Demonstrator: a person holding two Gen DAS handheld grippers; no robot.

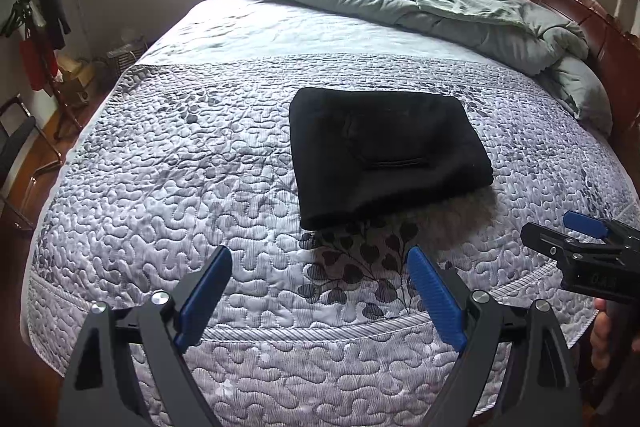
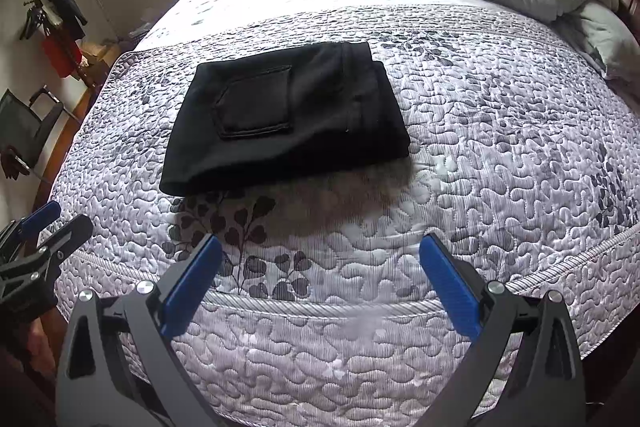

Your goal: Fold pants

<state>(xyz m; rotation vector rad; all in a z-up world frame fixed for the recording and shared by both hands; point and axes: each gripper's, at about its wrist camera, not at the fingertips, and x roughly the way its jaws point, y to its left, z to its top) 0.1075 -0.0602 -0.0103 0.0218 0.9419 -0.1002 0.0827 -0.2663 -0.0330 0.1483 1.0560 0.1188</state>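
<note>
Left gripper point(image 1: 320, 267): fingers point(image 1: 208, 291) spread wide, holding nothing, hovering over the near edge of the bed point(image 1: 160, 187). Right gripper point(image 2: 320, 255): fingers point(image 2: 448, 287) equally wide, empty, touching nothing. One pair of black pants point(image 2: 288, 115), folded into a compact rectangle, lies mid-bed beyond both grippers; one rumpled green duvet point(image 1: 460, 11) far right.

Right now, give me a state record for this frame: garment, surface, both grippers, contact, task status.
garment: black pants, folded into a compact rectangle, back pocket facing up
surface: quilted bedspread, pants lie near its middle
other bedding: green comforter bunched at the far end by the headboard
left gripper: open, empty, hovering near the bed's front edge
right gripper: open, empty, hovering near the same edge
contact: neither gripper touches the pants
task status: fold looks done
</note>
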